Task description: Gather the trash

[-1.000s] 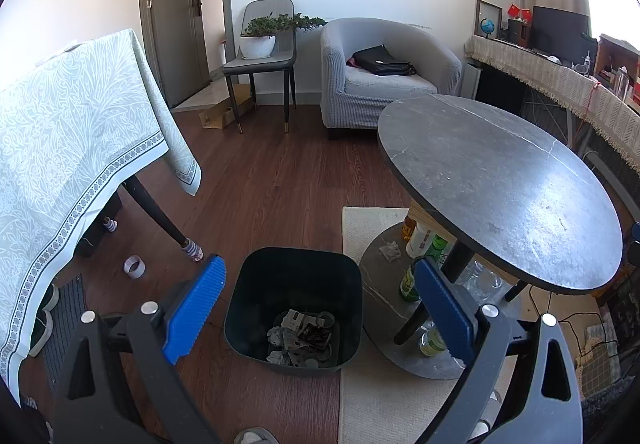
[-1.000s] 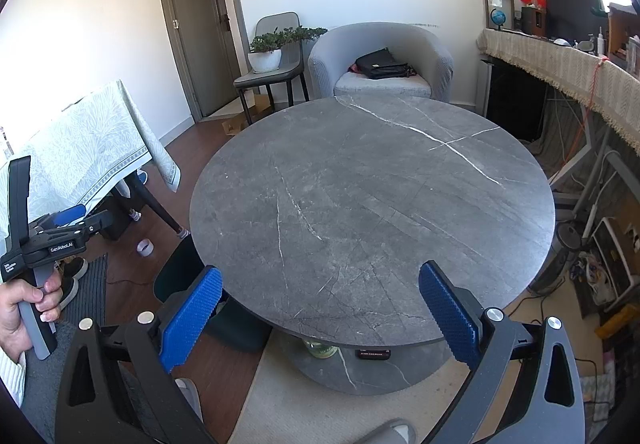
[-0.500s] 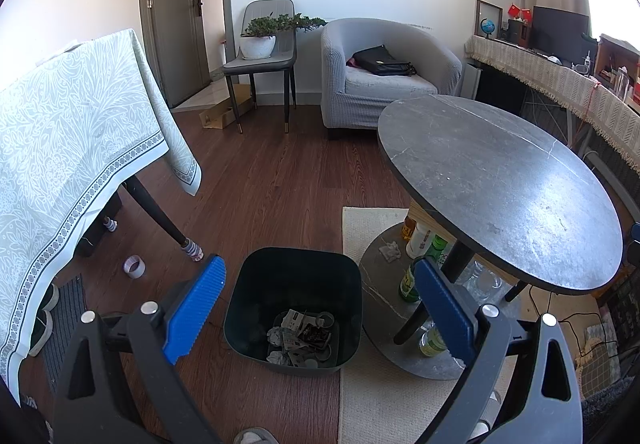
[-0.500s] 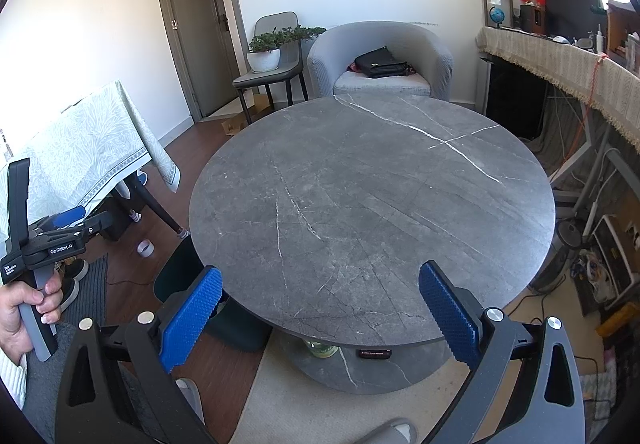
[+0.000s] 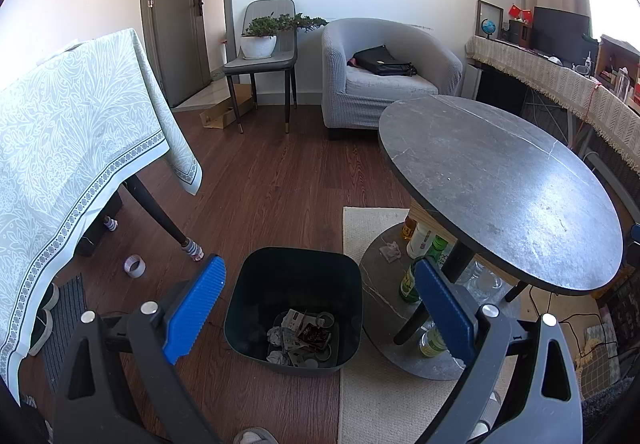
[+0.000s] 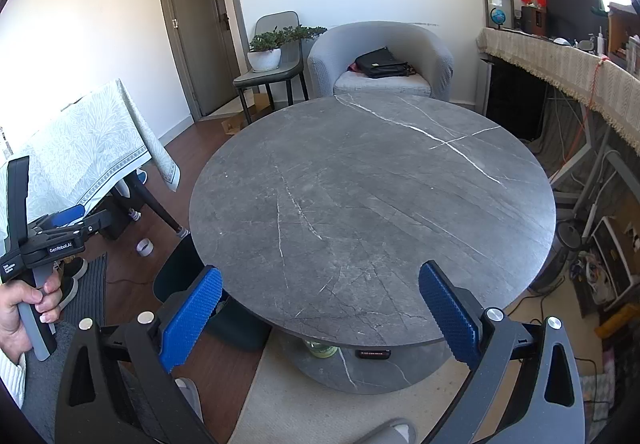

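**Both grippers hanging open, nothing in hand**

The left gripper (image 5: pixel 316 308) is hovering over the dark square plastic bin (image 5: pixel 294 308) on the wooden floor, jaws spread wide and gripping nothing; crumpled paper trash (image 5: pixel 300 336) is lying in the bin's bottom. The bin is sitting just beside the round grey marble table (image 6: pixel 372 211), probably so scraps can be dropped straight in. The right gripper (image 6: pixel 320 308) is pointing level across that tabletop, equally spread and empty. A small crumpled scrap (image 5: pixel 390 250) is resting on the table's lower shelf near the bottles (image 5: pixel 420 244), seemingly not yet collected.
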Tool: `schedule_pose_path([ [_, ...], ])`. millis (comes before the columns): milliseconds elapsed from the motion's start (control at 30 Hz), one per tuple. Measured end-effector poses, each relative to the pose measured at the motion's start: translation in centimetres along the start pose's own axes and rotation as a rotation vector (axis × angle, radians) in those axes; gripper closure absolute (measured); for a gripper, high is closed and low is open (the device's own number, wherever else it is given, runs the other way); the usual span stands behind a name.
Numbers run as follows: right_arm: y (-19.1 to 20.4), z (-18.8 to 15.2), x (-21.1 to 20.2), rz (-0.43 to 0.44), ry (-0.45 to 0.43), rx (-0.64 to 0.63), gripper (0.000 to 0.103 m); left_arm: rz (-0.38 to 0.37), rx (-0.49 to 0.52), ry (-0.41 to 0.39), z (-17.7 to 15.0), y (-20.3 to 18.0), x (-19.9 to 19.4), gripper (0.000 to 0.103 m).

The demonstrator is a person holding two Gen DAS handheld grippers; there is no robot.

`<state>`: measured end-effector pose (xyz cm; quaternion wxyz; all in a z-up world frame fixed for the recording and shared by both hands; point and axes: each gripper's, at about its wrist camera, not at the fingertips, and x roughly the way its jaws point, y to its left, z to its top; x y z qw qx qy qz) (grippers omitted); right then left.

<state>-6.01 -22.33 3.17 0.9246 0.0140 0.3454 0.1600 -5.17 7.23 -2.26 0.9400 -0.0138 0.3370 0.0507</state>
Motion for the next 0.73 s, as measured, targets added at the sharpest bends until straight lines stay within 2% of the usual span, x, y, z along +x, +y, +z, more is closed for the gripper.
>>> schedule_pose_path([
  [733, -0.03, -0.04, 0.15, -0.001, 0.005, -0.003, 0.004, 0.017, -0.009, 0.009, 0.17, 0.37, 0.20, 0.006],
])
